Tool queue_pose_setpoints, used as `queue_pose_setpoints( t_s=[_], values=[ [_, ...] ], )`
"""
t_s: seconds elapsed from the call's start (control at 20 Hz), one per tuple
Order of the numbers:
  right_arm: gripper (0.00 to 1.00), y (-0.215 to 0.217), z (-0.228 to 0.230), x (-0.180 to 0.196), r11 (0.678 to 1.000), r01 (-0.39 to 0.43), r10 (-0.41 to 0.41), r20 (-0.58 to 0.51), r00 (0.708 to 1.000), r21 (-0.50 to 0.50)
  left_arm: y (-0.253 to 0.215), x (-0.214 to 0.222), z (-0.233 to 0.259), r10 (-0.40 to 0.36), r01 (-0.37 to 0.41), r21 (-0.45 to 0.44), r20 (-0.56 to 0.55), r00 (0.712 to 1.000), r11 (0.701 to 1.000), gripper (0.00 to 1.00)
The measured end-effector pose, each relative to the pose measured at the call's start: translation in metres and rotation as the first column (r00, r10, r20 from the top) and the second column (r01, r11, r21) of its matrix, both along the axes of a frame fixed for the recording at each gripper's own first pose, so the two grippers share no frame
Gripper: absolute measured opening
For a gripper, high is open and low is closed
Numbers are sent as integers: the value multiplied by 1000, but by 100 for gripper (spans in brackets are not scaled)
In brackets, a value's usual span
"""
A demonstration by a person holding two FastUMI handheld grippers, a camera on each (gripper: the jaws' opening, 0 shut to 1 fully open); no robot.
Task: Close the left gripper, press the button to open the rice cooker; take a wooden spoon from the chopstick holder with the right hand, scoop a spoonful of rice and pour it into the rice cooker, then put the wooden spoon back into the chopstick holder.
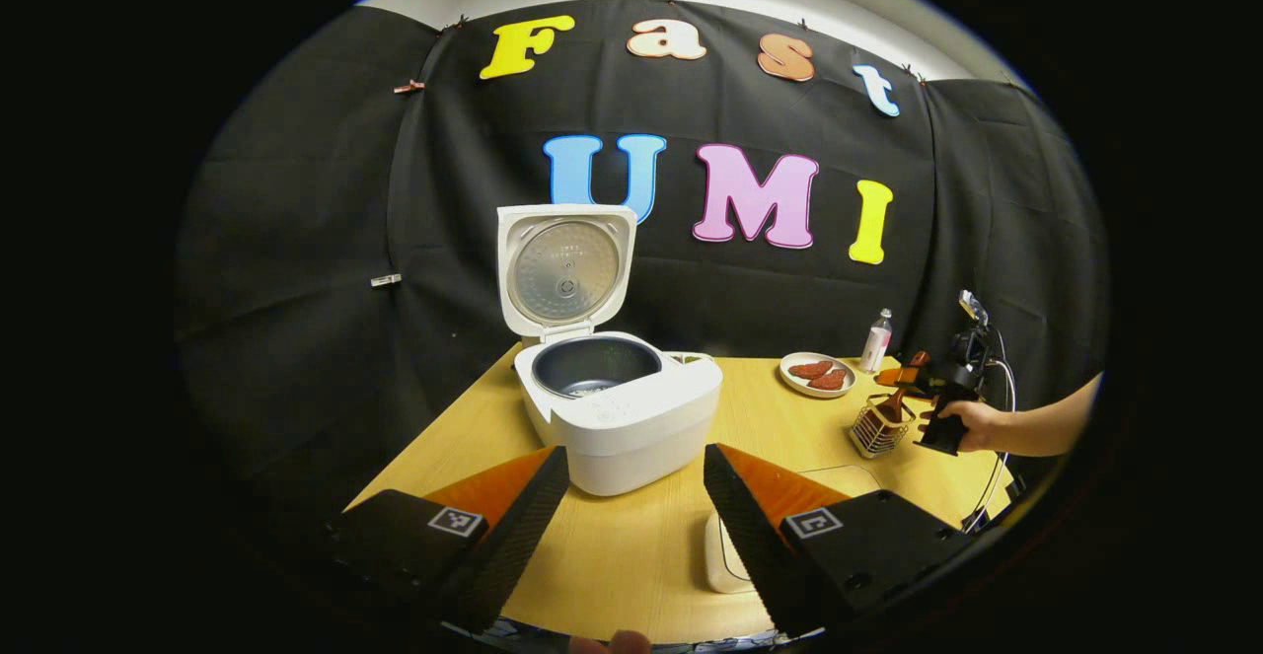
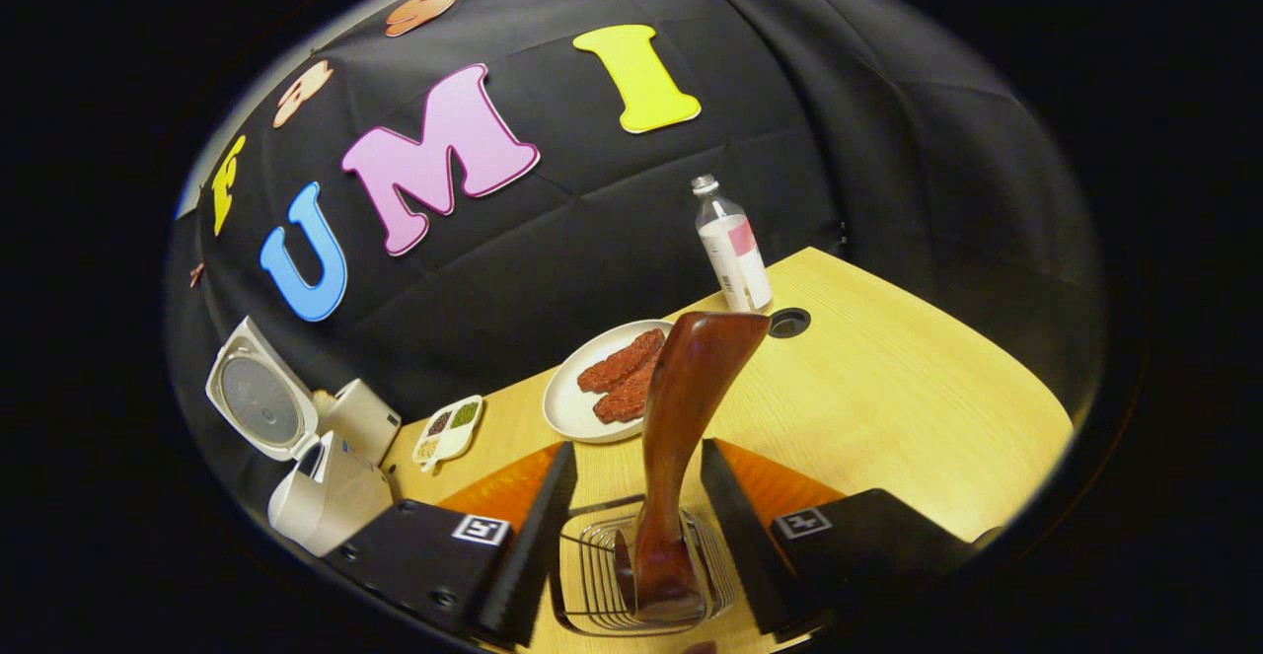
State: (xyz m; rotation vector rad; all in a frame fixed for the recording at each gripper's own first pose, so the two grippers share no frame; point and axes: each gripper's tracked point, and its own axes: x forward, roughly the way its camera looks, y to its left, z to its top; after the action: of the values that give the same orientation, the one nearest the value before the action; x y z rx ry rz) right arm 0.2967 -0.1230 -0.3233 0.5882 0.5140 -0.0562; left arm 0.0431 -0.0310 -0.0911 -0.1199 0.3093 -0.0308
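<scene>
Wooden spoon [image 2: 681, 457] stands upright in the wire chopstick holder [image 2: 592, 585], directly between the right gripper's [image 2: 631, 526] spread fingers, which flank it without visibly touching; judged step: either grasping it or having just returned it, cannot tell which. Rice cooker [image 1: 617, 407] sits straight ahead of the left gripper [image 1: 636, 511], lid up, that gripper open and idle over the surface [image 1: 641, 555]. If grasping, the fingers must next close squarely on the handle, then lift straight up clear of the wires.
</scene>
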Motion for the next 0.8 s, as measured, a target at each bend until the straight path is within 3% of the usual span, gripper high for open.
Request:
queue_pose_setpoints(
  t_s=[0.05, 0.15, 0.2, 0.25, 0.5, 0.8],
  values=[
    [66, -4, -4, 4, 1000, 19, -19, -11, 1000, 7, 1, -1, -1, 2, -2, 3, -4, 1000, 1000, 95],
    [44, -8, -10, 6, 999, 45, -44, -39, 998, 27, 4, -3, -4, 8, -8, 10, -13, 1000, 1000, 95],
    [27, -6, -13, 5, 998, 42, -39, -50, 998, 48, 6, -4, -5, 12, -12, 13, -15, 1000, 1000, 95],
    [22, -9, -9, 2, 998, 43, -40, -51, 998, 47, 7, -3, -5, 16, -15, 14, -16, 1000, 1000, 95],
    [13, -14, 10, 0, 999, 47, -47, -8, 999, 21, 13, -3, -2, 17, -17, 28, -6, 1000, 999, 95],
    [12, -33, 85, -20, 991, 131, -129, 98, 987, -14, 16, -6, 3, 12, -12, 2, 12, 1000, 1000, 95]
  ],
)
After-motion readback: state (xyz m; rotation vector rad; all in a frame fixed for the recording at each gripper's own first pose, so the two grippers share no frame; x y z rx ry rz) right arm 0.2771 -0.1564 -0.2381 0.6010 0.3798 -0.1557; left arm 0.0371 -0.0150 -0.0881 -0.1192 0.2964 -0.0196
